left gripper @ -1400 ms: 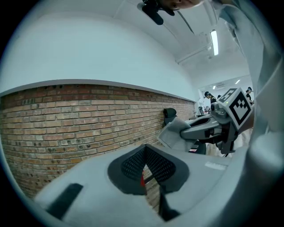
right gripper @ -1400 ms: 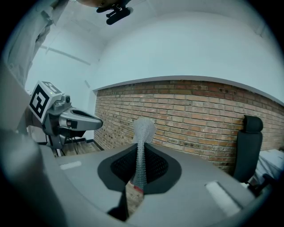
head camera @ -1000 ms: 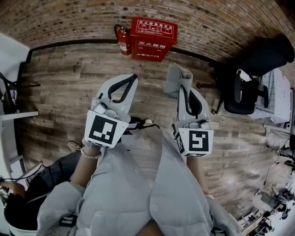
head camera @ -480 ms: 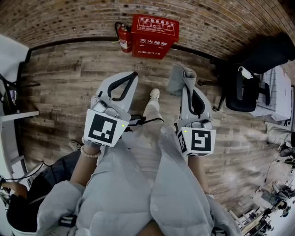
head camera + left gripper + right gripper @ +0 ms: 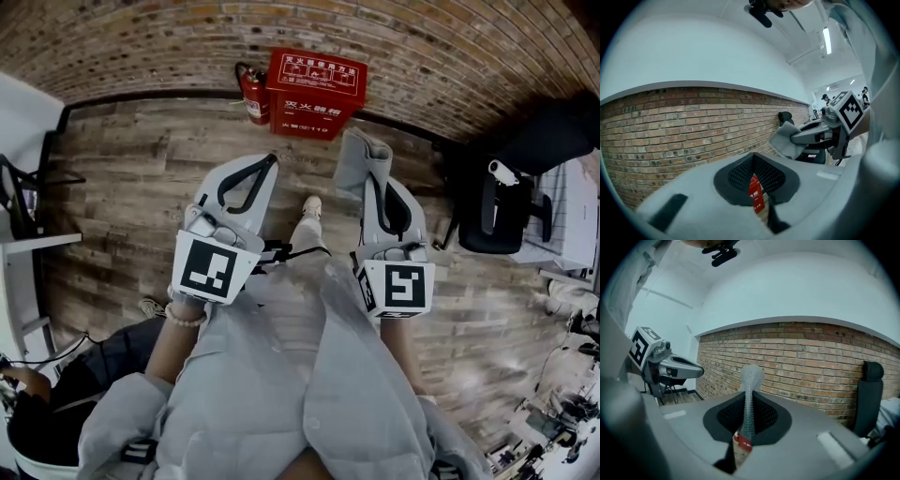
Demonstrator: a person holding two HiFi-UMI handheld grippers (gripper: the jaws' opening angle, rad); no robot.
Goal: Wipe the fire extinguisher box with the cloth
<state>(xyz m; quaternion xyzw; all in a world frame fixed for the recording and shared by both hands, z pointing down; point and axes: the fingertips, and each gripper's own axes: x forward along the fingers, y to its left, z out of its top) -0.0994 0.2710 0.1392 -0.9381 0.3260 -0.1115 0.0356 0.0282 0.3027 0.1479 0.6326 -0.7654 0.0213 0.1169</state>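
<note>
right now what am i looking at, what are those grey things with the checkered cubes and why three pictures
No robot here: a person holds a grasping tool in each hand, and the marked cubes are part of them. The head view comes from a camera on the person's head, looking down. The two gripper views come from cameras riding on each tool, looking along its jaws. The left tool has its jaws together on nothing. The right tool pinches a grey cloth. Ahead, on the wooden floor against the brick wall, stands a red fire extinguisher box with a fire extinguisher beside it.
</note>
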